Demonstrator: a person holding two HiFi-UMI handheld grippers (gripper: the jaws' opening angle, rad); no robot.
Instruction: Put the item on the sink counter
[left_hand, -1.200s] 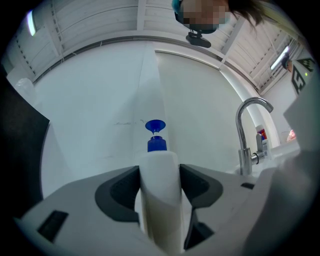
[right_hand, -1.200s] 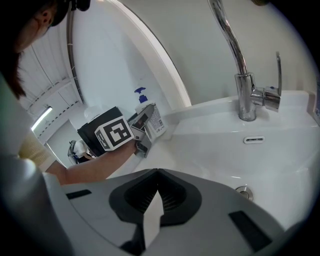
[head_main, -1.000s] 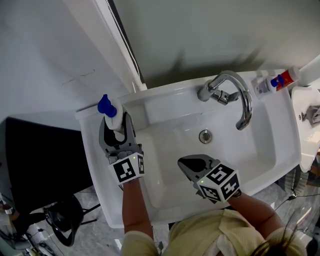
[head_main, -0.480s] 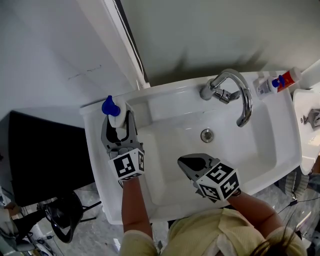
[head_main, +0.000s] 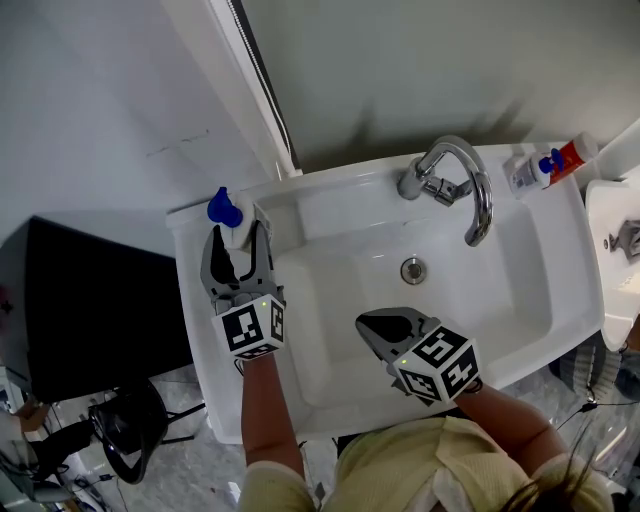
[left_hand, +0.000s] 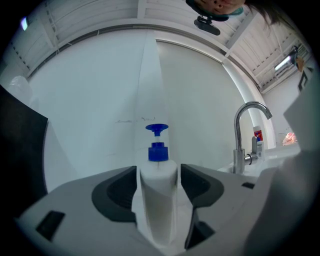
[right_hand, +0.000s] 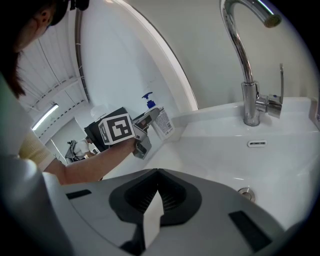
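A white pump bottle (head_main: 232, 228) with a blue pump head stands upright on the back left corner of the white sink counter (head_main: 190, 300). My left gripper (head_main: 238, 232) straddles it, jaws opening, with a thin gap on each side of the bottle (left_hand: 158, 190) in the left gripper view, where the gripper (left_hand: 158, 169) frames its body. My right gripper (head_main: 372, 325) hovers over the basin's front, shut and empty; its tips (right_hand: 158, 172) meet. The right gripper view also shows the bottle (right_hand: 163, 122) and the left gripper (right_hand: 149, 119).
A chrome faucet (head_main: 465, 185) arches over the basin, with the drain (head_main: 411, 270) below it. A small tube with a red and blue end (head_main: 558, 160) lies at the back right corner. A black panel (head_main: 90, 310) stands left of the sink.
The left gripper's jaws have spread slightly away from the bottle's sides. The bottle stays upright on the counter corner. The right gripper has not moved.
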